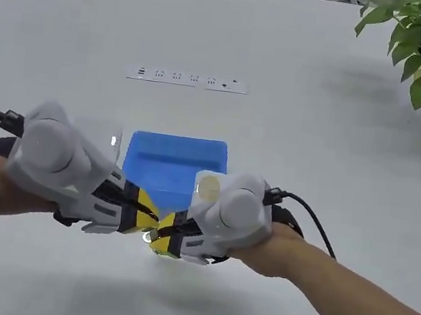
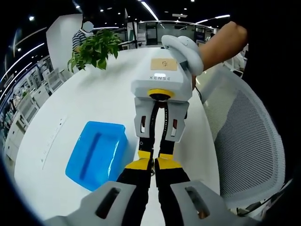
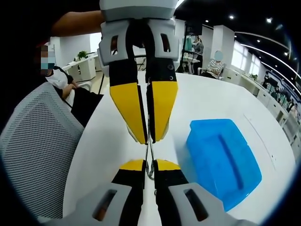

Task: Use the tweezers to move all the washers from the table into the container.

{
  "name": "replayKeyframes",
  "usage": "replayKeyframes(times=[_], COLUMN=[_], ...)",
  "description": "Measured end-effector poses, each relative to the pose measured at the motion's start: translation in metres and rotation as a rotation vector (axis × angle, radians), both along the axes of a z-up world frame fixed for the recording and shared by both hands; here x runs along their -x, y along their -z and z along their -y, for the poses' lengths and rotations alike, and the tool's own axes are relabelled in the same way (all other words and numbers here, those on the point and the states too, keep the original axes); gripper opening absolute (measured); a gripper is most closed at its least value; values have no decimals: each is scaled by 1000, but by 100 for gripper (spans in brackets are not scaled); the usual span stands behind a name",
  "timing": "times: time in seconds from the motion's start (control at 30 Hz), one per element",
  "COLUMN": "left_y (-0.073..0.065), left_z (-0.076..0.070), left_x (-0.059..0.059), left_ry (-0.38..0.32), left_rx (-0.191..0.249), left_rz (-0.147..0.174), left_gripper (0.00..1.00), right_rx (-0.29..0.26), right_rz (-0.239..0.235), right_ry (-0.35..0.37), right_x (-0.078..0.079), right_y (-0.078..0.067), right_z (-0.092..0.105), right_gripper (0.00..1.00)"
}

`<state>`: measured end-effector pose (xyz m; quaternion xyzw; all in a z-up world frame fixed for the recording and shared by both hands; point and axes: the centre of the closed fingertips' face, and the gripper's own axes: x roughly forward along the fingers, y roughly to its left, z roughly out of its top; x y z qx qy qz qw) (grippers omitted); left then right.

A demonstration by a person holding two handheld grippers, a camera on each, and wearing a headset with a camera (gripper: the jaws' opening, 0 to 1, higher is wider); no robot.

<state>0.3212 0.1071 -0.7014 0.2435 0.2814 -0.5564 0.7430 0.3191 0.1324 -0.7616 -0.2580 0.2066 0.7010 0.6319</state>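
A blue, rectangular plastic container (image 1: 175, 161) sits flat with its open side up. Slim silver tweezers (image 3: 149, 151) are held just beside its near edge, their legs close together.

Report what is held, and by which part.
The tweezers, pinched from opposite ends: left gripper on one end, right gripper on the other. Tip end cannot be told.

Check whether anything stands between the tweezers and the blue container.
Nothing visible does. The left gripper and right gripper pinch the tweezers in their tongs, tip to tip, and the blue container sits right beside them on the table.
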Motion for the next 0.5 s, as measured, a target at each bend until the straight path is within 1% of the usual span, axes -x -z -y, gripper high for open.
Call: replayKeyframes(times=[0.1,0.13,0.2,0.23,0.3,0.33,0.4,0.43,0.5], left_y=[-3,-5,-7,-7,-9,-11,-13,-15,-17], left_z=[0,0,-1,-2,-4,-4,-5,-6,-7], left_x=[1,0,0,0,-1,-1,-1,-2,-3], left_ry=[-16,-23,-32,-40,-57,-63,-83,-95,-112], left_rx=[33,46,60,64,80,90,113,129,155], left_rz=[-6,-3,4,1,1,1,-3,6,15], left_gripper=[17,20,24,26,28,30,37,41,48], right_rx=[-3,-5,-13,-16,-23,-24,-29,-32,-35], right_rz=[2,2,4,0,0,0,-2,-2,3], right_ry=[1,2,6,8,8,9,12,11,10], right_x=[0,0,-1,-1,-1,-1,-1,-1,-2], right_y=[-2,-2,-5,-7,-9,-9,-12,-13,-15], right_z=[1,1,1,1,1,1,2,2,3], right_gripper=[8,8,8,8,8,8,8,8,8])
